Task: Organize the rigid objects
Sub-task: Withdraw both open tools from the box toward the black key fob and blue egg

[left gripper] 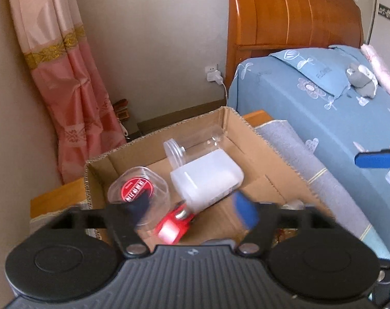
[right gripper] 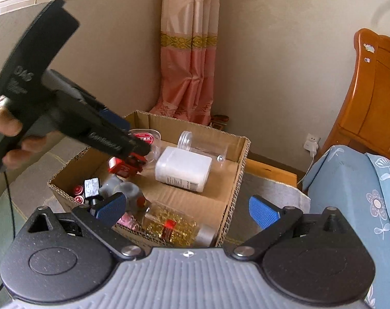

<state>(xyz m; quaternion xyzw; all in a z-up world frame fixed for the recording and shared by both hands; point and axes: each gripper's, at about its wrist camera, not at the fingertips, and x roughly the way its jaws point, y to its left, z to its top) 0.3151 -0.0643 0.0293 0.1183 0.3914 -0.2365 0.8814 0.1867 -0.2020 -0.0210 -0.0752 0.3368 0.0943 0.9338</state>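
Inside the cardboard box (right gripper: pixel 236 180) — white plastic container (right gripper: pixel 183 171) on its side, clear jar (right gripper: pixel 195 143) behind it, red toy car (right gripper: pixel 122 167) beside a red-labelled tub (right gripper: pixel 146 136). Above the car, left gripper (left gripper: pixel 195 206), fingers spread and apparently empty, though blurred. Nearer the box's front edge, right gripper (right gripper: pixel 187 207) — fingers wide apart, holding nothing.
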